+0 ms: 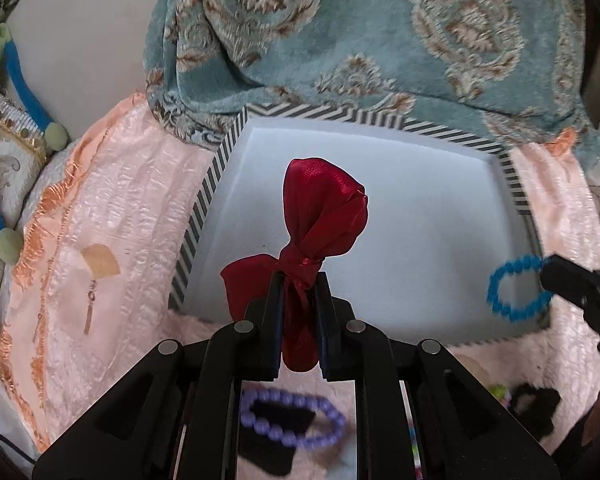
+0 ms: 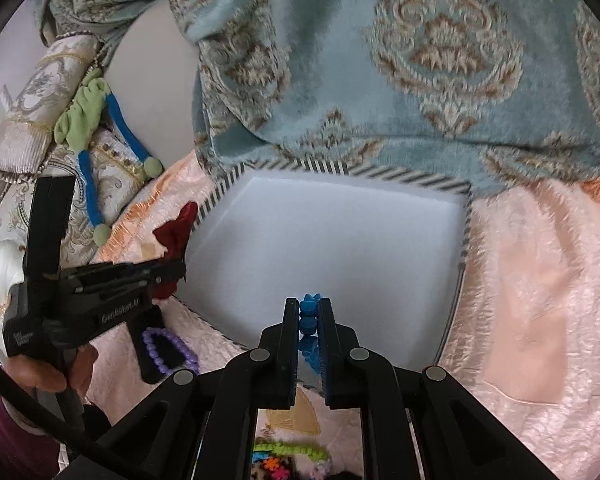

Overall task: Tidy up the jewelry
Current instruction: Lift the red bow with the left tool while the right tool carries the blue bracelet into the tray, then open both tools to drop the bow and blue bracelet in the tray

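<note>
My left gripper (image 1: 299,280) is shut on a red satin bow (image 1: 320,216) and holds it over the near left part of a white tray with a striped rim (image 1: 204,208). My right gripper (image 2: 308,306) is shut on a blue bead bracelet (image 2: 309,312) over the tray's near edge (image 2: 462,256). The bracelet (image 1: 516,288) and right gripper (image 1: 556,276) show at the right of the left wrist view. The left gripper (image 2: 176,270) with the bow (image 2: 178,232) shows at the left of the right wrist view. A purple bead bracelet (image 1: 292,424) lies on pink cloth below the left gripper; it also shows in the right wrist view (image 2: 168,348).
A teal patterned blanket (image 1: 360,40) overhangs the tray's far edge. Pink quilted cloth (image 2: 540,300) surrounds the tray. A gold earring (image 1: 90,308) lies on the cloth at left. Colourful small items (image 2: 288,452) lie near the front. A green and blue fabric toy (image 2: 88,120) lies at far left.
</note>
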A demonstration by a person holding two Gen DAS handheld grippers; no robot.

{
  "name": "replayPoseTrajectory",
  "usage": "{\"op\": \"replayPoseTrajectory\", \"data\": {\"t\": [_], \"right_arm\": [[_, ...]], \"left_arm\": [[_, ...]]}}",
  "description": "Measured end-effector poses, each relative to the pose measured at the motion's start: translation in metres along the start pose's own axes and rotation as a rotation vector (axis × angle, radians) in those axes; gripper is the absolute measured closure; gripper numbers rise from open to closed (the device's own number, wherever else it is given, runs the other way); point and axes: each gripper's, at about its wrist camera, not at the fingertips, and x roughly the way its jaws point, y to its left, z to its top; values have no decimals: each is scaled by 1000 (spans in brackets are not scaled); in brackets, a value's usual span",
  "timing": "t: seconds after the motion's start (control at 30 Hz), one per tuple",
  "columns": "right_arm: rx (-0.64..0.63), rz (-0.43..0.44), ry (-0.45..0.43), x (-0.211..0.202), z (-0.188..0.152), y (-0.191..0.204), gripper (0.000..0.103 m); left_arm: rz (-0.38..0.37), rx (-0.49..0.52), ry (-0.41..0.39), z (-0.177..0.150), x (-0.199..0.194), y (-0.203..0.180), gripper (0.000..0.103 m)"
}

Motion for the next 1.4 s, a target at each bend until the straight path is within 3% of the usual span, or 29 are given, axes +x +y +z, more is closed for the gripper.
{"op": "replayPoseTrajectory", "data": {"t": [0.33,0.47,0.67,0.73,0.77,0.9,1.4], "right_arm": [[45,-82,94,29,-20,-49,95],[55,-74,110,30,-23,-58,95],[34,-149,118,36,-20,-65,95],[67,-135,109,33,-18,-70,94],[78,-123,101,30,-17,-70,89],[70,-98,47,13,-18,-58,49],[40,-124,-46,-45,-45,1,43]], "left_arm": [[30,-17,83,1,48,0,90],[32,-7,86,-2,49,-7,89],[-8,-9,128,-13,45,-14,78],[9,-9,114,-16,40,-17,64],[8,-26,108,-18,38,-16,62],[-11,-83,78,-18,26,-11,54],[71,-55,-87,-37,-57,-16,52]]}}
